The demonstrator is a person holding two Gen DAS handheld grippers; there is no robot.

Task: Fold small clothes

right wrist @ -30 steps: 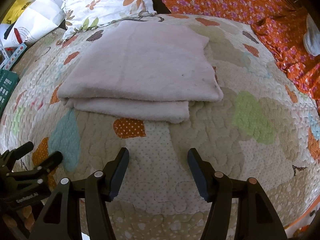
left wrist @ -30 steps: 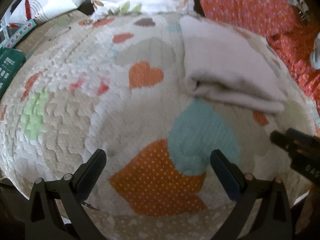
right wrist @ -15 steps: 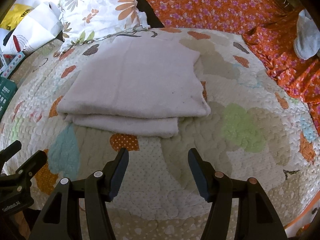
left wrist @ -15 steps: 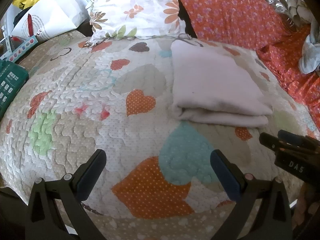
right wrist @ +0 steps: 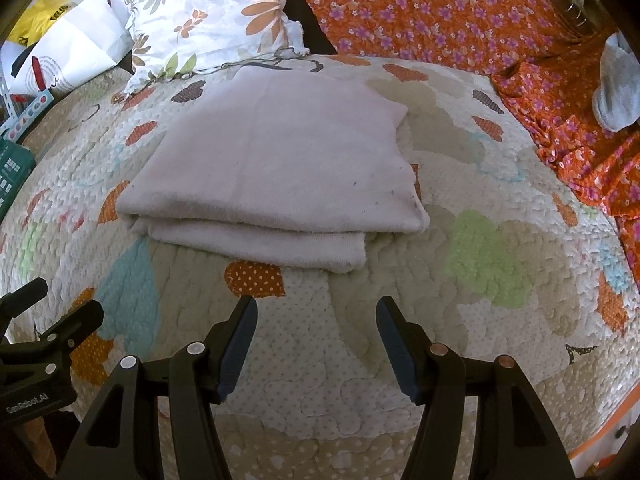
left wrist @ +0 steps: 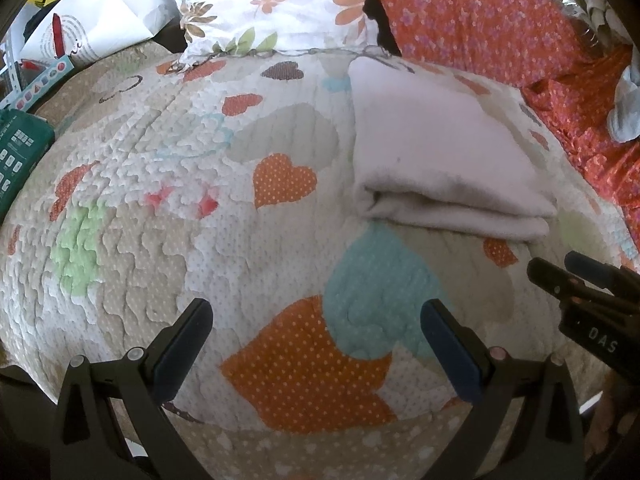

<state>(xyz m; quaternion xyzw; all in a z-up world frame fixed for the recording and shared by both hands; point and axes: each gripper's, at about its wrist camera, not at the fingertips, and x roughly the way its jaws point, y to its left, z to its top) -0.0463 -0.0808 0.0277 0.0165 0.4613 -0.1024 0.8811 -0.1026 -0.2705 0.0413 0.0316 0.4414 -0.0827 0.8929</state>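
The pale folded cloth [right wrist: 276, 176] lies flat on the heart-patterned quilt [right wrist: 480, 320], its layered edge facing the tools and the floral pillow [right wrist: 208, 20] just behind it; compared with a second ago both views take in more of the bed, so both tools have drawn back from the cloth; the right gripper [right wrist: 316, 340] hangs with jaws spread and nothing between them, short of the cloth's near edge; the left gripper [left wrist: 316, 344] is likewise released and empty, over the orange and teal hearts, the cloth [left wrist: 440, 160] ahead and to its right; judged from the stacked layers and the withdrawal, this piece appears finished; the lower layer protrudes slightly, a minor untidiness.
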